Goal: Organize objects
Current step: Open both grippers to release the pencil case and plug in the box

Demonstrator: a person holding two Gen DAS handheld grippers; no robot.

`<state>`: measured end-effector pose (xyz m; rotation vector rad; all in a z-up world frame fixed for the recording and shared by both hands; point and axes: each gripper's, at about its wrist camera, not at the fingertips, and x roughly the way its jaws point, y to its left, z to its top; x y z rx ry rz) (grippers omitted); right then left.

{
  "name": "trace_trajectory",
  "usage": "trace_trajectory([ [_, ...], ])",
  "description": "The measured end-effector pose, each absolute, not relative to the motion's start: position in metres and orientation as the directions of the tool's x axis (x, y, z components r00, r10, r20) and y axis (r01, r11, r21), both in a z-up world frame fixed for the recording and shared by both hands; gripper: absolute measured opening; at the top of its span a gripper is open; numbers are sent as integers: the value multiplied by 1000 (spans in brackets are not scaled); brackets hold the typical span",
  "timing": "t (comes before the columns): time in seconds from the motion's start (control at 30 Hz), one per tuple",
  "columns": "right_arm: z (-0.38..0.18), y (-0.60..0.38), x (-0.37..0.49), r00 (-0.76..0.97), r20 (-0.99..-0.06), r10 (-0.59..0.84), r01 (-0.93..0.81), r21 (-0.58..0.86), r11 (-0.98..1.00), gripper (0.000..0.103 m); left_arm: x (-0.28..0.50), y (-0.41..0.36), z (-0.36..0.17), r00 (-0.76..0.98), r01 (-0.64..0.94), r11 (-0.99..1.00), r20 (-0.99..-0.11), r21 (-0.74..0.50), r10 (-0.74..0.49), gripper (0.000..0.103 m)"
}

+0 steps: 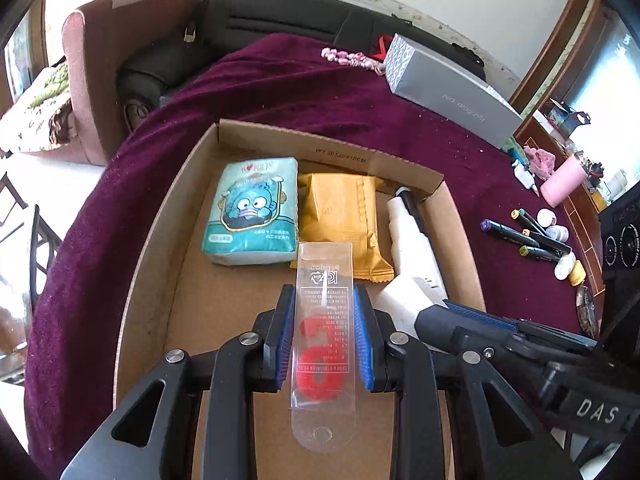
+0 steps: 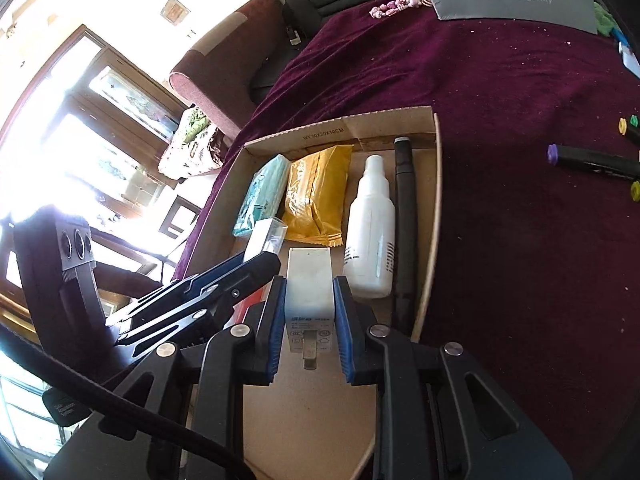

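My left tool (image 1: 323,334) grips the red number candle pack (image 1: 322,344), my right tool (image 2: 309,330) the white charger plug (image 2: 309,280), both over the half-filled cardboard box (image 1: 160,240); markers (image 1: 524,236) wait on the bench.

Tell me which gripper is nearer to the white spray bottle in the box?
Right. The right gripper, shut on the white charger, sits just beside the white spray bottle. The left gripper, holding the clear packet, is farther left.
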<state>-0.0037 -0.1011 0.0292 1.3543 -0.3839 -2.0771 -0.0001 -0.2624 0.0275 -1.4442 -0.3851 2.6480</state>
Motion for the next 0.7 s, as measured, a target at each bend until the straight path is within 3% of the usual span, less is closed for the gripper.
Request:
trace_trajectory([
  [0.3,26,-111,-5,-285,-724,-628,345,533,-772,21,-3,-272,21,-533,60,-948,-813,-312,234,25],
  [0.53,28,-109,-4,-290,-729,-620,350,522,-777,22,4,-282,32,-557,71,-914,-776,-400,296,46],
  [0.7,39,-106,0,-324,-726,-607,360,498,-789,30,12,-287,46,-577,72,-906,-759,-416,302,49],
])
